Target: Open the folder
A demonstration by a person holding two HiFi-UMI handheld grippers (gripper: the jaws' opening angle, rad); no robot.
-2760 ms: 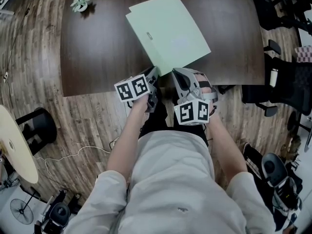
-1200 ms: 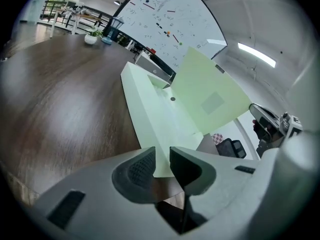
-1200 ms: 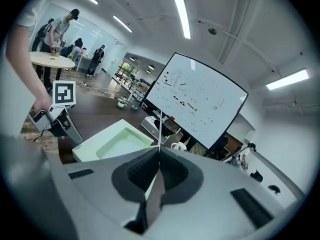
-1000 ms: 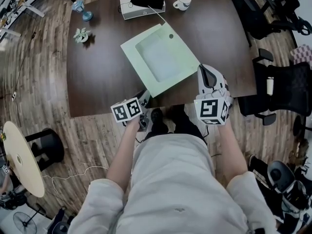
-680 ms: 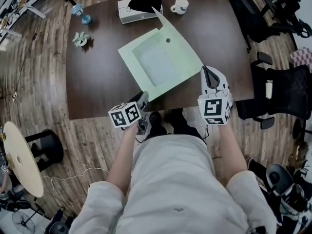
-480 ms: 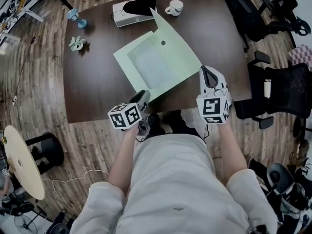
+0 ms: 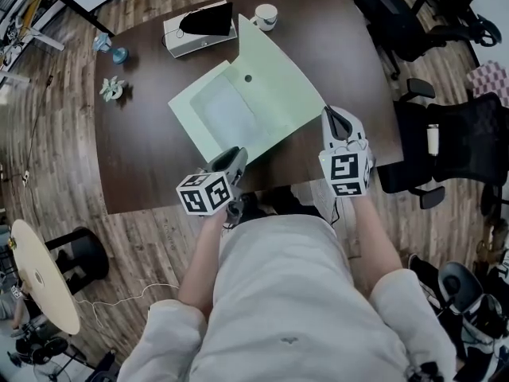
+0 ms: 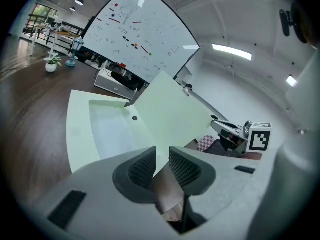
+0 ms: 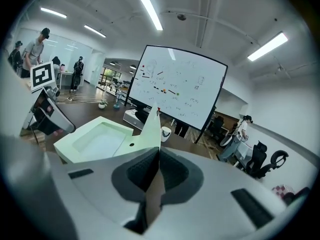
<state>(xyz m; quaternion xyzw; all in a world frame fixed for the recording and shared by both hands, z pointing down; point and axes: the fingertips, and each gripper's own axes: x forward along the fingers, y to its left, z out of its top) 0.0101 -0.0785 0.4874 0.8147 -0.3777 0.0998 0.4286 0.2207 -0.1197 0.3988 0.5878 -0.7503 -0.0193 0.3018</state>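
A pale green folder [image 7: 208, 116] lies on the dark wooden table [image 7: 143, 150], its inner pocket showing. Its cover [image 7: 278, 78] stands lifted and tilted toward the right. My right gripper [image 7: 328, 114] is shut on the cover's near right edge. In the right gripper view that thin sheet [image 9: 151, 126] runs straight between the pads of the right gripper [image 9: 157, 163]. My left gripper [image 7: 236, 156] hovers at the folder's near corner. In the left gripper view the left gripper [image 8: 161, 159] shows a gap with nothing pinched, and the folder's base [image 8: 107, 129] lies just beyond it.
At the table's far side stand a white box with a black top [image 7: 199, 24], a white cup [image 7: 265, 16], a small potted plant [image 7: 111, 90] and a blue ornament [image 7: 109, 48]. Black office chairs [image 7: 445, 138] crowd the right. A whiteboard [image 9: 177, 91] stands behind the table.
The closed folder now lies open: the right gripper has drawn the cover up and rightward. The left gripper has lifted off the near edge and come back toward the body.
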